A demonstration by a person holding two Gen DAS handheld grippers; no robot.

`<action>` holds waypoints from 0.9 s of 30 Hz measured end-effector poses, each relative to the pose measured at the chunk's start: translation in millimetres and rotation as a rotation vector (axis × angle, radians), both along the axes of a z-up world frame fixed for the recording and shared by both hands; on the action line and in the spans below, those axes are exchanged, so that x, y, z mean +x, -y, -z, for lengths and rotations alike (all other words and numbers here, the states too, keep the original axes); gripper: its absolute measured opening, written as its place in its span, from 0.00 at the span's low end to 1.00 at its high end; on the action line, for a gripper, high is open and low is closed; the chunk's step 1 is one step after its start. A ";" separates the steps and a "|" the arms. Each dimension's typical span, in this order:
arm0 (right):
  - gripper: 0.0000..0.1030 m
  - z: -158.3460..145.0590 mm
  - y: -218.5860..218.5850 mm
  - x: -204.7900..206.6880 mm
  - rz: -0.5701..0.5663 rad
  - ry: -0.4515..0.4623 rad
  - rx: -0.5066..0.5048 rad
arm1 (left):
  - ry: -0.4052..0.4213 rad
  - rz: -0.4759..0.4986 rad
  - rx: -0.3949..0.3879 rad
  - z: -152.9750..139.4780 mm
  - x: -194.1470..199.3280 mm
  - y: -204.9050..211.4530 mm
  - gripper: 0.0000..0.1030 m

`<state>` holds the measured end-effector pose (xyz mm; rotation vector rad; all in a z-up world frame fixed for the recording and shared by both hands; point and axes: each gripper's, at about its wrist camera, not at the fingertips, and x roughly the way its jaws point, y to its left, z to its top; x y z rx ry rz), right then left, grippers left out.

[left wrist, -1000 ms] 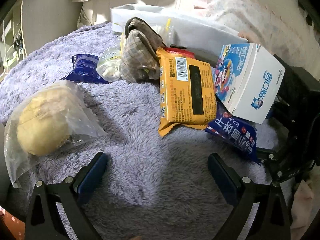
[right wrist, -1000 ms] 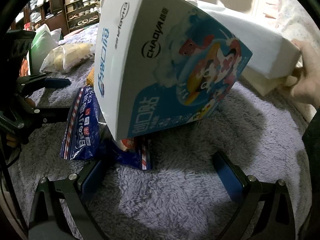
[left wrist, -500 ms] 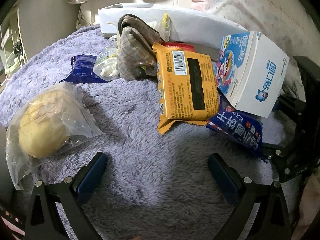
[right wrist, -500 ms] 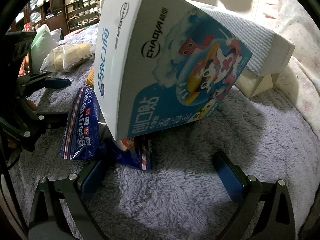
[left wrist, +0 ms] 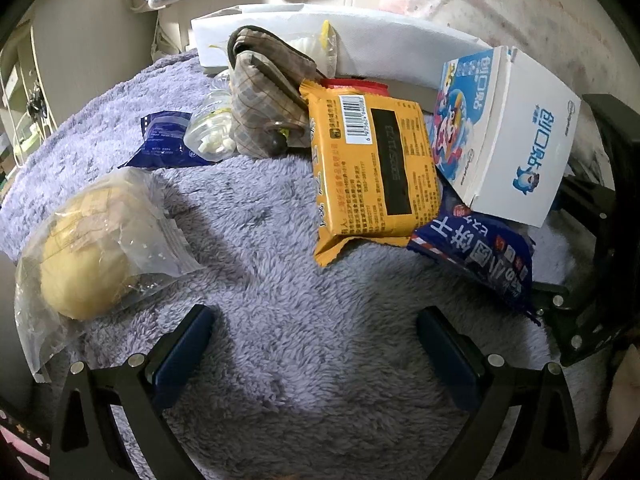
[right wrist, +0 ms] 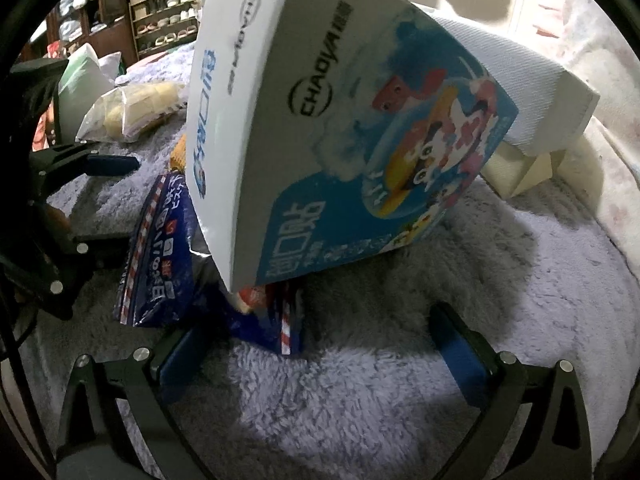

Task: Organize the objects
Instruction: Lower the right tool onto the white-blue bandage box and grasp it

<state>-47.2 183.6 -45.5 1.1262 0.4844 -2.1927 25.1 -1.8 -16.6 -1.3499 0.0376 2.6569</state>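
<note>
A pile of goods lies on a purple fleece blanket [left wrist: 280, 320]. An orange snack pack [left wrist: 372, 168] leans on a checked pouch [left wrist: 260, 100]. A white and blue box [left wrist: 504, 136] [right wrist: 340, 140] rests tilted on a dark blue snack bag [left wrist: 480, 256] [right wrist: 160, 256]. A bagged bun [left wrist: 88, 248] [right wrist: 136, 108] lies at the left. My left gripper [left wrist: 316, 344] is open over bare blanket, short of the pile. My right gripper [right wrist: 316, 356] is open too, its left finger beside the blue bag, and it shows as a black frame [left wrist: 592, 240] in the left wrist view.
A small clear jar of white pieces [left wrist: 212, 136] and a blue sachet [left wrist: 164, 144] lie behind the bun. A long white fabric bin [left wrist: 360, 48] [right wrist: 532, 92] stands behind the pile. Shelves with shoes [right wrist: 164, 28] fill the far left of the right wrist view.
A hand that held the white bin's end one second ago has gone from the right wrist view. The left gripper has eased slightly nearer the pile. Both grippers stay open.
</note>
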 end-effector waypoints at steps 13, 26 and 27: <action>0.63 -23.9 -13.4 -6.3 0.046 0.007 -0.069 | 0.004 0.004 0.008 -1.1 0.5 3.3 1.00; 0.87 -101.5 -67.8 -6.8 0.236 -0.077 -0.499 | -0.173 -0.039 0.155 -23.9 31.7 26.3 0.97; 0.87 -93.8 -61.3 -11.9 0.240 -0.037 -0.476 | -0.184 -0.037 0.152 -26.4 33.1 26.7 0.97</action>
